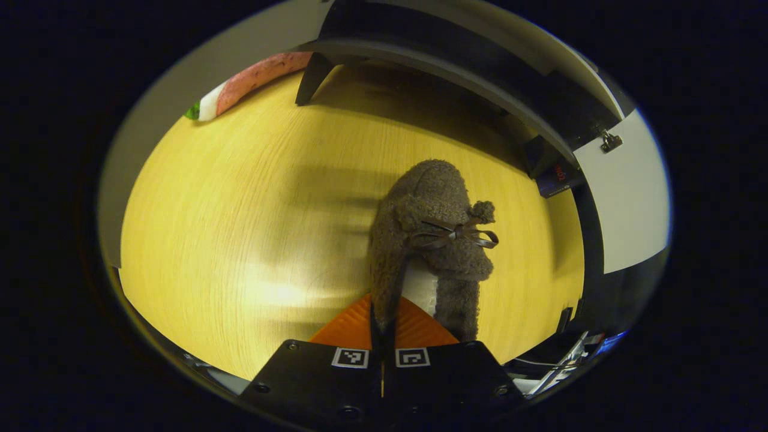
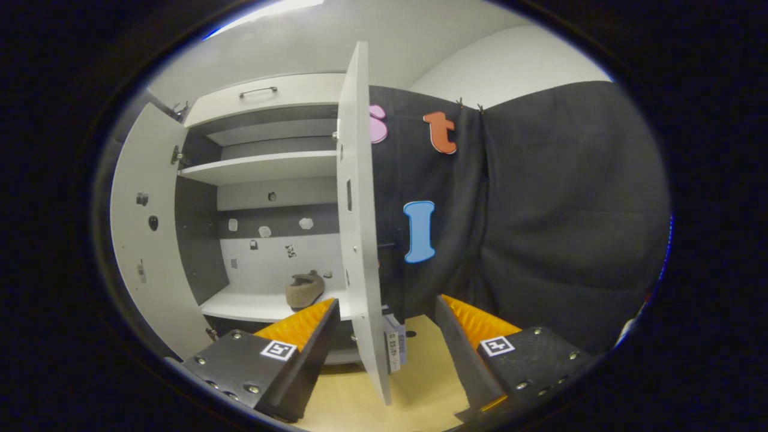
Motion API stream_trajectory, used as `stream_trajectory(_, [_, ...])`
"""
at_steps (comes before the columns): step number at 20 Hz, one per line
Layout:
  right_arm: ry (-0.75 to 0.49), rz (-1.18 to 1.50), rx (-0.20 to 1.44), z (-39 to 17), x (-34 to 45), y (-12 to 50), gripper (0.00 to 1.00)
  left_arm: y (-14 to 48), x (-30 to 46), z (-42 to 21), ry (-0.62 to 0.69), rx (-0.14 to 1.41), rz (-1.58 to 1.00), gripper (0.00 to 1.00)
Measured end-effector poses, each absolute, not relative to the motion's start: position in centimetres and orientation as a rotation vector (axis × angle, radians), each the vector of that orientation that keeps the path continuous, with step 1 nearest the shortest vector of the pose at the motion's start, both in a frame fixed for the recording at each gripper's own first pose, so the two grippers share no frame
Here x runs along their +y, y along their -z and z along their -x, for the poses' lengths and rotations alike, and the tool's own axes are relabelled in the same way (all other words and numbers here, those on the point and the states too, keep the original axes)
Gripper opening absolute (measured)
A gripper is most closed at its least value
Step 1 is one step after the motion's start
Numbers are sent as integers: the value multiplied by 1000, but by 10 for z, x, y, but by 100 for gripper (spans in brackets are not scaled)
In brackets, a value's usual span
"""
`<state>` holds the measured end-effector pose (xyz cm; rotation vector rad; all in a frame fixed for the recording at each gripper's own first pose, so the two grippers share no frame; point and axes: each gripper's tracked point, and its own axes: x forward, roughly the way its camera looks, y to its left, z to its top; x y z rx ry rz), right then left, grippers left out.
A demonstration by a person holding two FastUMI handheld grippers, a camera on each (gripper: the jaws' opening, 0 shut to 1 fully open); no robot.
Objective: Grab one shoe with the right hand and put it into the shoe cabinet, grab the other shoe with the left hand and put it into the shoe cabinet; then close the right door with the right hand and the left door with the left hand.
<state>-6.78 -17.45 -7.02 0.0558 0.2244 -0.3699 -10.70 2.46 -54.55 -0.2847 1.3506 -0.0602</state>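
The left gripper [image 1: 382,336] has its two fingers pressed together on the heel edge of a fuzzy grey-brown shoe [image 1: 429,240] — a slipper with a small bow and pompom on top. The shoe extends away from the gripper over the yellow wooden floor [image 1: 240,228]; whether its sole touches the floor, I cannot tell. Beyond the shoe, the dark base of the shoe cabinet [image 1: 480,72] curves across the top of the left gripper view, with a white door [image 1: 624,198] to the shoe's right.

The right gripper [image 2: 384,336] is spread wide and holds nothing. The edge of the cabinet's open right door [image 2: 358,240] stands between its fingers, just ahead — not touching either. Left of that door, the other shoe [image 2: 305,289] sits on the white bottom shelf [image 2: 252,306] inside the cabinet, and the left door [image 2: 141,240] stands open too.
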Motion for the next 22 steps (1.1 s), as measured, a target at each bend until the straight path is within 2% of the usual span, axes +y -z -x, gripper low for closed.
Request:
stream_trajectory(5, [401, -70, 226, 81, -193, 72, 95, 475, 39, 68, 139, 1185, 283, 2])
stream_trajectory(6, [405, -72, 226, 83, -195, 73, 91, 458, 44, 61, 150, 1149, 288, 2])
stream_trajectory(8, [411, -82, 229, 88, -200, 75, 91, 422, 60, 45, 162, 1066, 303, 2])
stream_trajectory(9, [413, -88, 231, 90, -203, 77, 95, 406, 67, 42, 165, 1024, 305, 2])
stream_trajectory(12, [420, -100, 238, 97, -210, 82, 95, 368, 85, 40, 192, 907, 323, 2])
stream_trajectory(22, [460, -155, 247, 117, -237, 92, 95, 348, 111, 57, 230, 622, 345, 2])
